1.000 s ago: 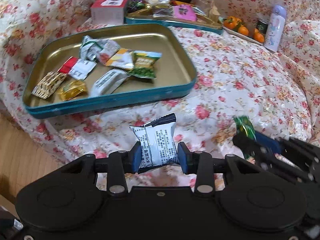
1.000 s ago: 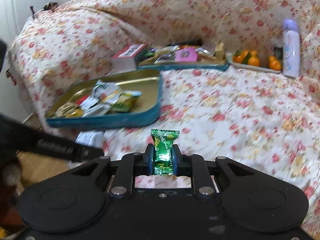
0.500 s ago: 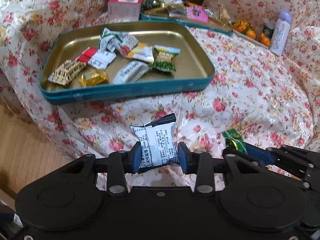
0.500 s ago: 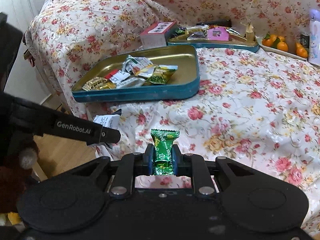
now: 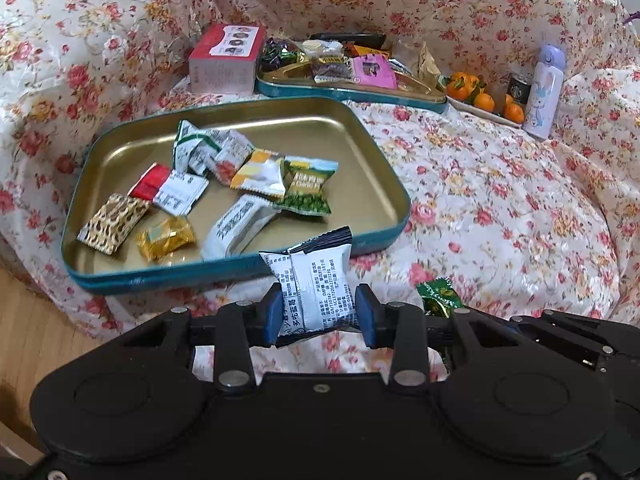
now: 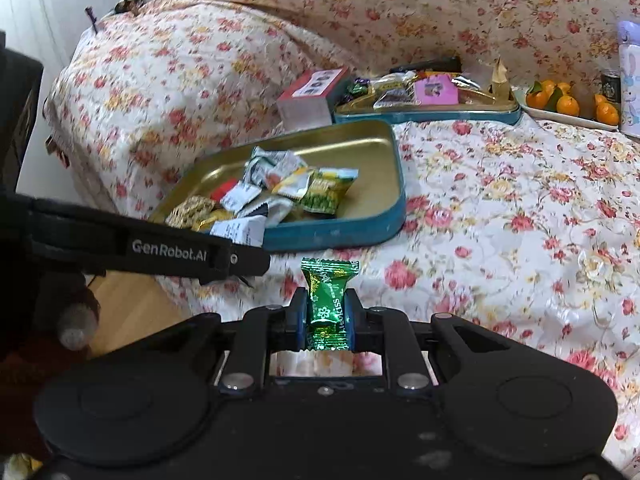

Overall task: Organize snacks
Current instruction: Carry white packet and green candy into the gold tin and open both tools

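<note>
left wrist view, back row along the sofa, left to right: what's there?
red and white box → far tin of mixed snacks → plate of oranges → dark can → lilac bottle

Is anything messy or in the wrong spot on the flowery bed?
Nothing is spilled or broken. The near tin holds loose snacks in a jumble. Two snacks are outside it, but only because the left gripper and right gripper are each holding one.
</note>
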A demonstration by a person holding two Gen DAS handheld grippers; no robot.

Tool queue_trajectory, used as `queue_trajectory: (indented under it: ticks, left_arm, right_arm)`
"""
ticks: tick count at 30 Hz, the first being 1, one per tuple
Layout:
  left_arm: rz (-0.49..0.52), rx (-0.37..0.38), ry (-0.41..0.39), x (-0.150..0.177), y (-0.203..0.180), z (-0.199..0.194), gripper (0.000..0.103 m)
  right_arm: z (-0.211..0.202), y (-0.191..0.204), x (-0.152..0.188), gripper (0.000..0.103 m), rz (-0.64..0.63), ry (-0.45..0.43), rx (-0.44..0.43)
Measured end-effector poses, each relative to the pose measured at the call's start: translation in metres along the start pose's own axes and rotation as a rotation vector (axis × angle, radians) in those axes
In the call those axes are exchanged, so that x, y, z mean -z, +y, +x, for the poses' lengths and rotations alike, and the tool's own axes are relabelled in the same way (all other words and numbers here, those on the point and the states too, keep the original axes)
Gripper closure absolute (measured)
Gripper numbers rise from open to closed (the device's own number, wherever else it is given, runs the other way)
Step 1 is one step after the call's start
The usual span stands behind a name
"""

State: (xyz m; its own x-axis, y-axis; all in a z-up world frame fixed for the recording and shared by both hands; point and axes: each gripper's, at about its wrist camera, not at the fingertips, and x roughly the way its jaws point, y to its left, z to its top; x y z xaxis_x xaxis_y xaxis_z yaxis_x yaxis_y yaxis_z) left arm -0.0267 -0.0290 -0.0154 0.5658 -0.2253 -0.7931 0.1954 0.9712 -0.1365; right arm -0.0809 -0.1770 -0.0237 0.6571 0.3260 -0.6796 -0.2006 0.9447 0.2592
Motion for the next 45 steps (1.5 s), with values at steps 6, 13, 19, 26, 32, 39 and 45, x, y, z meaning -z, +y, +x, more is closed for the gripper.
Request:
queue_trajectory:
  ticks: [6,13,19,26,32,39,45]
  left_arm:
    - [-0.015,0.000,-0.018,-0.031,0.008,0.010,0.057]
    - [-0.048,-0.031,-0.014,-0.074,0.020,0.036,0.057]
    - [-0.071,-0.049,0.012,-0.109,0.029,0.065,0.057]
    - [-0.056,-0.096,0.038,-0.133,0.030,0.092,0.057]
    - [-0.038,-0.118,0.066,-0.140,0.029,0.112,0.057]
    - [-0.039,-0.116,0.073,-0.143,0.030,0.120,0.056]
    - [-0.039,-0.119,0.051,-0.148,0.033,0.120,0.056]
  right_arm:
    - [0.015,-0.004,-0.016,0.084,0.028,-0.025,-0.007]
    - [0.037,-0.007,-0.041,0.083,0.060,-0.061,-0.007]
    - [0.059,-0.007,-0.062,0.083,0.042,-0.074,0.044]
    - [0.081,-0.009,-0.073,0.083,0.035,-0.065,0.102]
    - [0.091,-0.008,-0.077,0.083,0.018,-0.061,0.123]
    - [0.094,-0.006,-0.077,0.083,0.012,-0.054,0.130]
    - [0.099,-0.006,-0.077,0.083,0.017,-0.042,0.128]
